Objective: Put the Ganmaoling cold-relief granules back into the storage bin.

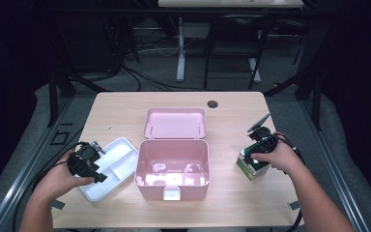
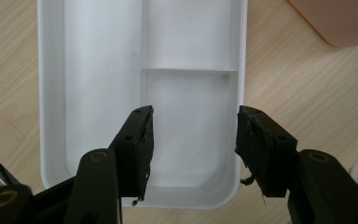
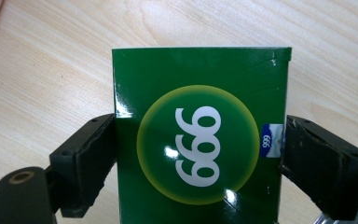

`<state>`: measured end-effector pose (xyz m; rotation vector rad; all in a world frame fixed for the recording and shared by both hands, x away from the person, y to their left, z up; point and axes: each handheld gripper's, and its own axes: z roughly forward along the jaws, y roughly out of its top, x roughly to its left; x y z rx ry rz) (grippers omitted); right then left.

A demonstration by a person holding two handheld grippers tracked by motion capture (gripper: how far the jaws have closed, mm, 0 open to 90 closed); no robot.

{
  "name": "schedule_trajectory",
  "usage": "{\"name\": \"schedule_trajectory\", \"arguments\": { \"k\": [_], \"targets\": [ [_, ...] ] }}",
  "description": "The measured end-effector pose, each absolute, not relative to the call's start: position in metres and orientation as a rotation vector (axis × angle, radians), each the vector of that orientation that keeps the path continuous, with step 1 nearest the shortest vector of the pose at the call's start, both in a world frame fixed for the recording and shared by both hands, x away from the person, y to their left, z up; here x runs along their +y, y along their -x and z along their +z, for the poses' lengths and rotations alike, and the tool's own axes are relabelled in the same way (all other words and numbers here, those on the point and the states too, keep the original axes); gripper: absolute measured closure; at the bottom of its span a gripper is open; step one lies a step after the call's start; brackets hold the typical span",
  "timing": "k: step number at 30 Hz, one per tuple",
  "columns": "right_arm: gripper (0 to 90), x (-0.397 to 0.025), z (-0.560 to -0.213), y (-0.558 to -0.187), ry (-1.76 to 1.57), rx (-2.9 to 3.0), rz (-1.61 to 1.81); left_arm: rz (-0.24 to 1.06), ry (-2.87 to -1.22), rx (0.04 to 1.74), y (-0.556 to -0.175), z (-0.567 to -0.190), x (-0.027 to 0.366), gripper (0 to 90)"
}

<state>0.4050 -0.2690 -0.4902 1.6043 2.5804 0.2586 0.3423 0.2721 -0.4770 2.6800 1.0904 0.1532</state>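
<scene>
A green carton (image 3: 200,74) printed with "999" in a yellow circle lies on the wooden table, and my right gripper (image 3: 199,123) is shut on it, one pad against each side. From above, the carton (image 1: 249,168) sits at the table's right, under that gripper (image 1: 258,155). My left gripper (image 2: 193,116) stands open over a white divided tray (image 2: 51,93), nothing between its fingers. In the high view this gripper (image 1: 88,164) hovers at the tray's (image 1: 118,150) left edge. The tray's compartments are bare.
An open pink storage box (image 1: 172,166) stands mid-table with its lid (image 1: 175,123) lying flat just behind it. A corner of the box (image 2: 345,18) is close to the tray's right. A round cable hole (image 1: 212,104) marks the far edge.
</scene>
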Motion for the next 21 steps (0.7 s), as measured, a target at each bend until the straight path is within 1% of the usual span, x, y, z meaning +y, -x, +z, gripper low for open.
{"name": "schedule_trajectory", "arguments": {
  "k": [15,21],
  "targets": [
    [13.2,-0.2678,-0.4894,-0.4055,-1.628,2.617,0.193,0.148,-2.69,1.086,-0.3422,-0.478,0.2714,46.8],
    [13.0,-0.2666,-0.4888,-0.4051,-1.579,2.649,0.159,0.15,-2.692,1.085,-0.3422,-0.4775,0.2718,46.8]
  ]
}}
